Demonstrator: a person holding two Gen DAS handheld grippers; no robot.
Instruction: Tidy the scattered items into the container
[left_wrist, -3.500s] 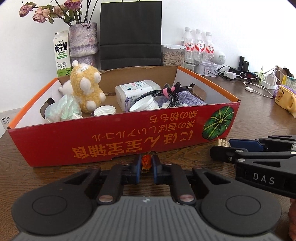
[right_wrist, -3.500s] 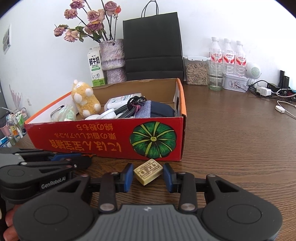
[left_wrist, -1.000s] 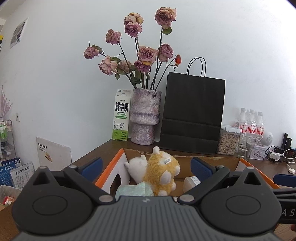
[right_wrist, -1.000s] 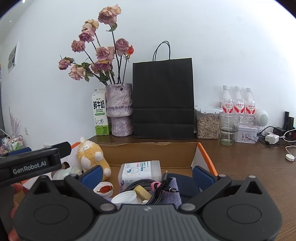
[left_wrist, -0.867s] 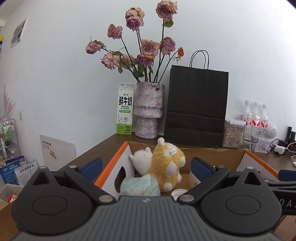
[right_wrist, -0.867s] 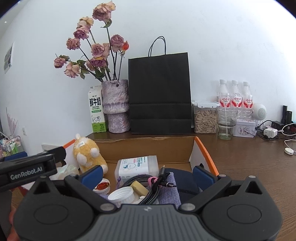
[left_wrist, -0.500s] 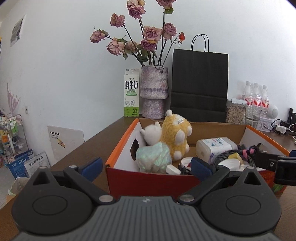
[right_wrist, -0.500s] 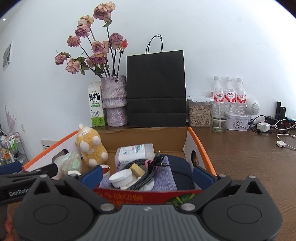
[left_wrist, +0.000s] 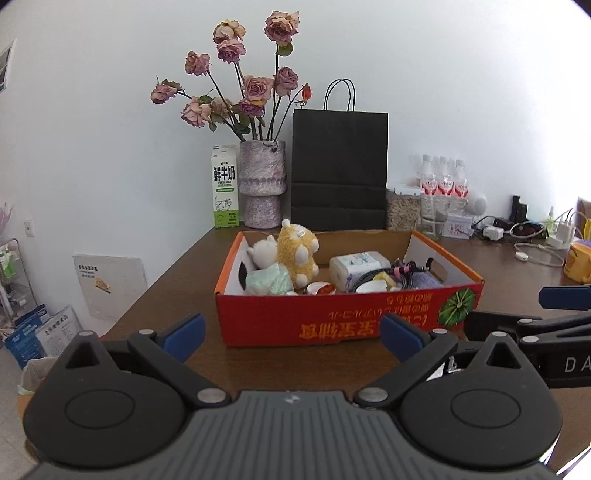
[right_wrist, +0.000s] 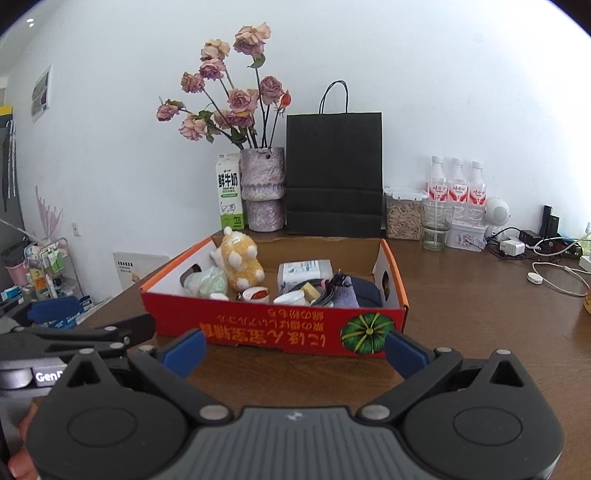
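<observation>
both grippers, left gripper (left_wrist: 291, 334) and right gripper (right_wrist: 293, 349), are spread wide and hold nothing, near the tabletop's (right_wrist: 480, 314) front edge. scattered items lie inside the red box (right_wrist: 273, 332). scan the tabletop for strays before ending.

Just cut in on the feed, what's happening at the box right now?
A person holds both grippers in front of the red cardboard box, which sits on the wooden table. The left gripper and right gripper are open and hold nothing. The yellow plush toy, tissue pack and cable lie inside the box.
</observation>
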